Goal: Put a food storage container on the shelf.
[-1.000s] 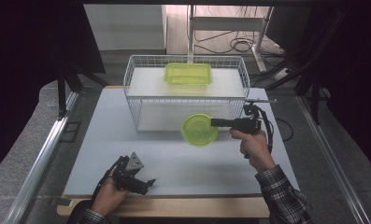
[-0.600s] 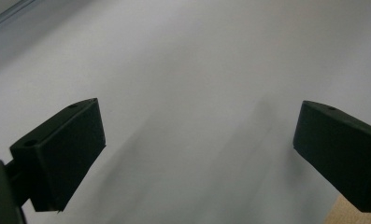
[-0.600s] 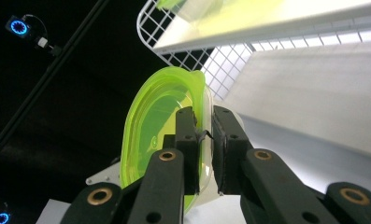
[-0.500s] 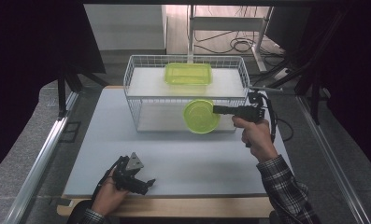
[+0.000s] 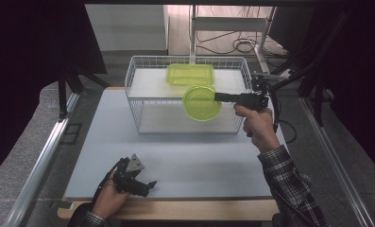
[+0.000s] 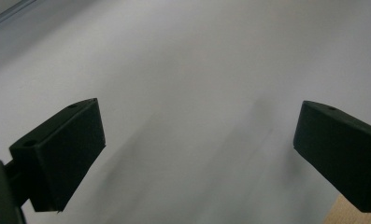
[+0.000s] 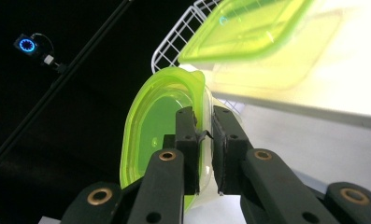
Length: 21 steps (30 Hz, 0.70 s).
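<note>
Right claw (image 5: 219, 97): I see it clamped on the rim of the round green container (image 5: 202, 103), one pad inside the wall and one outside; in the right gripper view (image 7: 204, 140) the pads pinch the clear-green edge tightly.
Round green container (image 7: 160, 126): I see it carried in the air, tilted on its side, at the front wall of the white wire basket (image 5: 133, 101), level with the basket's rim.
Rectangular green container (image 5: 190, 74): it lies inside the basket toward the back, just beyond the round one.
Right hand (image 5: 256, 125): it holds the claw level, pointing left across the counter (image 5: 105, 132).
Left claw (image 5: 145, 186): I see it resting at the near edge of the counter, jaws wide apart with nothing between them; the left gripper view (image 6: 197, 140) shows bare counter between the pads.
Left hand (image 5: 110, 196): low on the counter's front edge, well apart from the basket.
</note>
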Tool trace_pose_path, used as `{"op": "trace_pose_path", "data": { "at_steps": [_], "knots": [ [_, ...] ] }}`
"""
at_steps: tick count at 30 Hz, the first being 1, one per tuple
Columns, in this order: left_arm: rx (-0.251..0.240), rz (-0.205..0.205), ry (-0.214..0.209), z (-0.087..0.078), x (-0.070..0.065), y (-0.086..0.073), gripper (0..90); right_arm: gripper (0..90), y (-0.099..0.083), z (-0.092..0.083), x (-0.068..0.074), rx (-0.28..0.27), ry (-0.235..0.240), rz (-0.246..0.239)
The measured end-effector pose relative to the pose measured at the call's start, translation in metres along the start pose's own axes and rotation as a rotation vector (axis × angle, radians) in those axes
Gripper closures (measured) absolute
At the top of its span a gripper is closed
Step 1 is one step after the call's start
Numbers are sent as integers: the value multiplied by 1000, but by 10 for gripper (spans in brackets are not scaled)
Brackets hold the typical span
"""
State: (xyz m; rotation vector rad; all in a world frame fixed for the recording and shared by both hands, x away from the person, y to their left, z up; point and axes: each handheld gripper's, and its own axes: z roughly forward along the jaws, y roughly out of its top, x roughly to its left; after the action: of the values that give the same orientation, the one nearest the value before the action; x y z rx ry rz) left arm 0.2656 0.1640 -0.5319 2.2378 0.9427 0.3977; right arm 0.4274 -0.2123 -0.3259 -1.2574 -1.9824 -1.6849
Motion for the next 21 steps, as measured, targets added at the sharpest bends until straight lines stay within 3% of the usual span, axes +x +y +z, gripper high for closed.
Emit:
{"op": "trace_pose_path", "data": {
  "at_steps": [9, 21],
  "knots": [
    [-2, -4, -4, -1, 0, 0, 19, 811, 23, 4, 13, -40, -10, -18],
    [-6, -11, -7, -1, 1, 0, 18, 810, 56, 16, 25, -99, -58, -33]
  ]
}}
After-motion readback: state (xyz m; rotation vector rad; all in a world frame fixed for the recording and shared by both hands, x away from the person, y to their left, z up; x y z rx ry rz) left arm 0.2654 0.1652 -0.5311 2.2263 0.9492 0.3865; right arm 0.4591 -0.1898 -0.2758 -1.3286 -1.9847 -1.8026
